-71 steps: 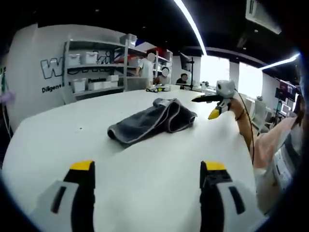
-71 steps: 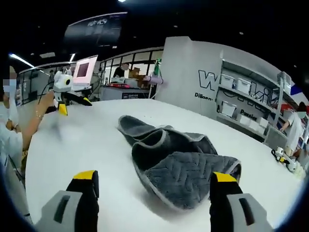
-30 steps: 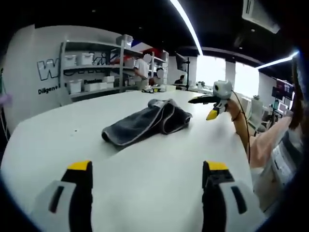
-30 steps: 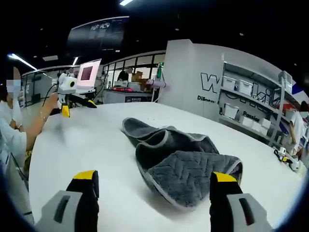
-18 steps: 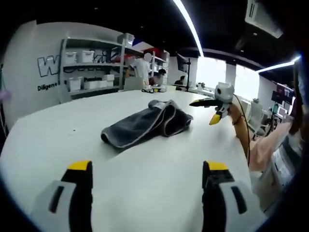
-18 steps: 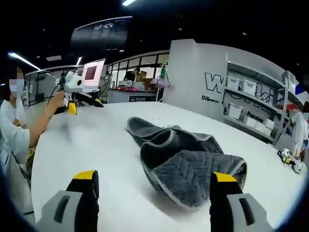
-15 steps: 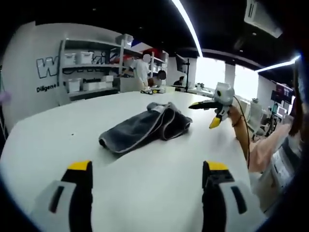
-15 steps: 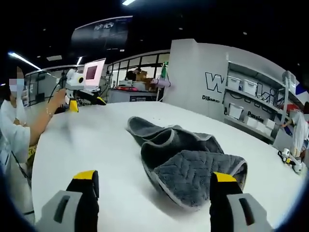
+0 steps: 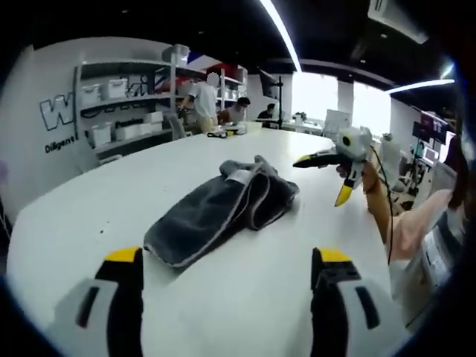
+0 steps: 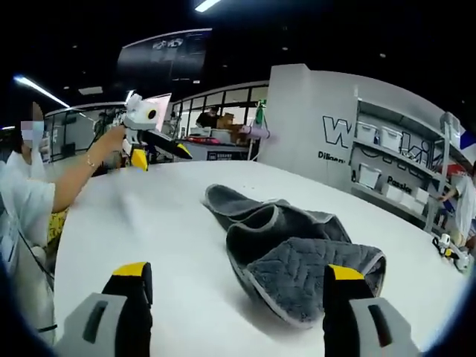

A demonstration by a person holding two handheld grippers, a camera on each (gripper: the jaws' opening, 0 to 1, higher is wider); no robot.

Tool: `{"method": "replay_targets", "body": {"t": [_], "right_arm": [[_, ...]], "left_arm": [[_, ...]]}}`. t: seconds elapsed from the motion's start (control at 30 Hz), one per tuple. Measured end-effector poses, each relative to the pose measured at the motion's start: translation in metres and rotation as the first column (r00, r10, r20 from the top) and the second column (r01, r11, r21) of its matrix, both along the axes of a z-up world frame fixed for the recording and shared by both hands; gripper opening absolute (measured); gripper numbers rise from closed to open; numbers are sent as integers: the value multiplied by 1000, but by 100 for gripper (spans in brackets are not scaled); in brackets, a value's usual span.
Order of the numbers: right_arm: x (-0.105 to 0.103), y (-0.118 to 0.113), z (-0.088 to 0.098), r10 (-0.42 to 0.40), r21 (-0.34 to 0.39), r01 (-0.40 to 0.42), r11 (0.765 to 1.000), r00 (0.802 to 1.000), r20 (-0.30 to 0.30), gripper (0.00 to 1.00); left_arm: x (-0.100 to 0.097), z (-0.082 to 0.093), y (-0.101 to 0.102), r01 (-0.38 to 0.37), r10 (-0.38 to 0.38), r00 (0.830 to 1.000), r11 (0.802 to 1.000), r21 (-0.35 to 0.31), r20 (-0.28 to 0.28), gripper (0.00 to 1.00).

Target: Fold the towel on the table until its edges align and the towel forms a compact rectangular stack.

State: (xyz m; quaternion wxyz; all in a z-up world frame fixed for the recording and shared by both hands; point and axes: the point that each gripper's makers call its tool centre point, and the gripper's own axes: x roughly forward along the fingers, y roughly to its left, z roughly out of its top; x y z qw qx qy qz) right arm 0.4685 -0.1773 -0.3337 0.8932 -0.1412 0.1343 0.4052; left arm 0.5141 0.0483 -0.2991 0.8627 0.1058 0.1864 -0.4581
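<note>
On the white table (image 9: 89, 216) a crumpled grey towel (image 9: 216, 208) lies between both gaping grippers.

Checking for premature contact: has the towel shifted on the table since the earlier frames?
Cannot tell. The towel keeps the same crumpled shape on the table; its shifted position against the shelves fits camera motion.
</note>
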Motion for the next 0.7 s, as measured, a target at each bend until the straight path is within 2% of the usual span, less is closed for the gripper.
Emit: {"method": "replay_targets", "body": {"t": [0.17, 0.3, 0.4, 0.5, 0.63, 0.7], "right_arm": [[-3, 4, 0, 19, 0, -19, 1000, 1000, 7, 100], [-4, 5, 2, 29, 5, -29, 1000, 1000, 11, 100], [-5, 6, 2, 31, 2, -31, 1000, 999, 12, 100], [-6, 7, 2, 37, 9, -37, 999, 999, 12, 100], [-7, 7, 4, 43, 18, -43, 999, 999, 17, 100], [-7, 7, 5, 44, 22, -44, 999, 999, 18, 100]], "left_arm": [[18, 5, -24, 14, -14, 1000, 1000, 0, 14, 97], [27, 0, -45, 31, -31, 999, 1000, 2, 9, 93], [33, -10, -65, 63, -62, 998, 998, 5, -6, 85], [43, -19, -79, 69, -69, 997, 998, 12, -17, 83], [57, -41, -95, 64, -63, 998, 993, 96, -18, 78], [61, -45, -100, 71, -70, 997, 992, 107, -18, 73]]}}
